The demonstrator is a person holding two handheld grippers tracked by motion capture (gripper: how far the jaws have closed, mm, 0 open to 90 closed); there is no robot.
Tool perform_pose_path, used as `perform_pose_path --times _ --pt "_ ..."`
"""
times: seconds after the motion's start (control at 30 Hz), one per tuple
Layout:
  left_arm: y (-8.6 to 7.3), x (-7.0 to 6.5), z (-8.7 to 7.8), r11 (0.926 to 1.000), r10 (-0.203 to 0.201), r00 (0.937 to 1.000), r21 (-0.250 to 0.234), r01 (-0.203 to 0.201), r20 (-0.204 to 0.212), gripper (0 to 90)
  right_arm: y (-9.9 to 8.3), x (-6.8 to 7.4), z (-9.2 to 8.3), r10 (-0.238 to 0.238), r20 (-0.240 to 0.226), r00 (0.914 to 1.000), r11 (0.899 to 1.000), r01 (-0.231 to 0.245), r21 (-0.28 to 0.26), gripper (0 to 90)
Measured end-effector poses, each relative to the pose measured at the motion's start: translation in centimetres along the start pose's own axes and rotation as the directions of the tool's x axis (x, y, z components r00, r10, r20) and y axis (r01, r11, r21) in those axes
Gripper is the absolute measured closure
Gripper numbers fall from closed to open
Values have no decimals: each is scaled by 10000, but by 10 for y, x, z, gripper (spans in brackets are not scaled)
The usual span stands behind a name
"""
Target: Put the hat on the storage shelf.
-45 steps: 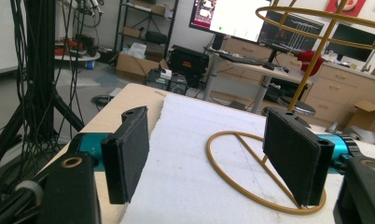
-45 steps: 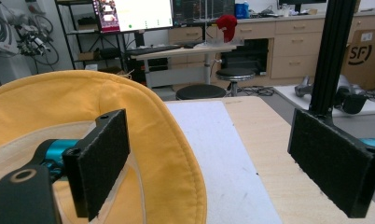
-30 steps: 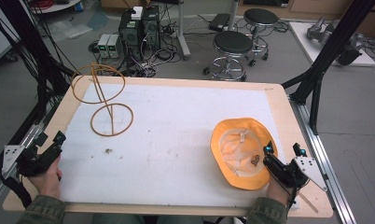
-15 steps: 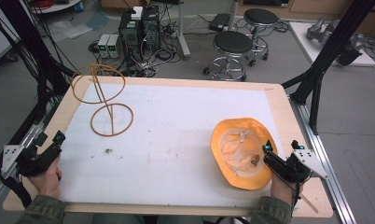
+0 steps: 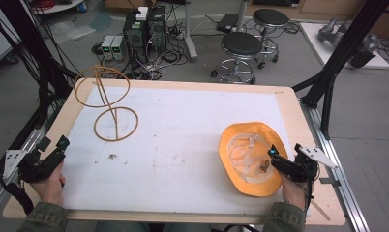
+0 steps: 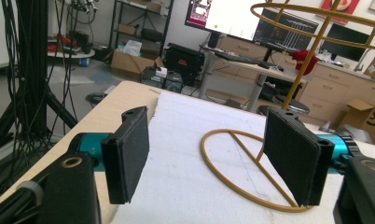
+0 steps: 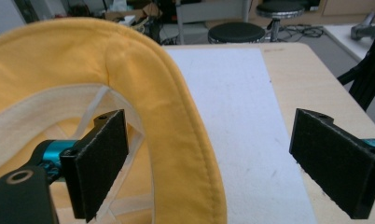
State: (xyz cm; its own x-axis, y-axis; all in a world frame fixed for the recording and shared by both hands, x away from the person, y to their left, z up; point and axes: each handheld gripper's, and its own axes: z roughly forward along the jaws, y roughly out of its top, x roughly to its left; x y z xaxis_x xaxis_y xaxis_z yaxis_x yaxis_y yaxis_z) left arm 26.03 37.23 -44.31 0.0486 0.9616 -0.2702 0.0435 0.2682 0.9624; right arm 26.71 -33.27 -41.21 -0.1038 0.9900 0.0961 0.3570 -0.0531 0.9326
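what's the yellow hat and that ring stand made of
The hat looks like soft matte woven cloth: stitched brim seams, paler lining with tape strips inside. The stand seems thin metal wire or rod, tan-gold coated, with rigid rings and a faint sheen.

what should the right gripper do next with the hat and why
Probably close the right gripper on the yellow hat. In the right gripper view its jaws stand open with the hat's brim running up between them, one jaw inside the hat and one outside, so a squeeze should catch the brim. The left gripper waits open near the wire stand.
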Motion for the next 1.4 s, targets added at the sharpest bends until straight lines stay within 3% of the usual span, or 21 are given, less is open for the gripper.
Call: perform_pose_path --times 0.23,0.43,0.53,0.73,0.93,1.0,1.13,1.4 --pt "0 0 0 10000 -40 10000 72 39 62 318 -3 2 7 -186 -141 9997 9983 194 546 104" --pt "-1 0 1 9999 -83 9999 82 82 92 318 -6 4 13 0 -332 9994 9915 43 1301 106" --pt "-1 0 1 9999 -56 9999 87 55 91 318 -6 3 12 63 -304 9995 9917 -23 1284 112" --pt "-1 -1 1 9999 -11 10000 135 10 88 318 -9 -4 9 647 -396 9971 9872 -582 1487 270" --pt "-1 -1 2 9999 -3 10000 142 2 75 318 -9 -5 5 616 -903 9940 9889 -485 1407 650" --pt "-1 -1 2 9999 -12 10000 136 11 82 318 -9 -3 4 546 -1004 9935 9895 -404 1386 725" --pt "-1 0 2 9999 -43 9999 153 42 95 318 -8 -2 3 334 -1073 9937 9928 -207 1178 808" --pt "-2 0 3 9998 -46 9999 171 44 114 318 -9 0 2 201 -909 9957 9955 -115 946 832"
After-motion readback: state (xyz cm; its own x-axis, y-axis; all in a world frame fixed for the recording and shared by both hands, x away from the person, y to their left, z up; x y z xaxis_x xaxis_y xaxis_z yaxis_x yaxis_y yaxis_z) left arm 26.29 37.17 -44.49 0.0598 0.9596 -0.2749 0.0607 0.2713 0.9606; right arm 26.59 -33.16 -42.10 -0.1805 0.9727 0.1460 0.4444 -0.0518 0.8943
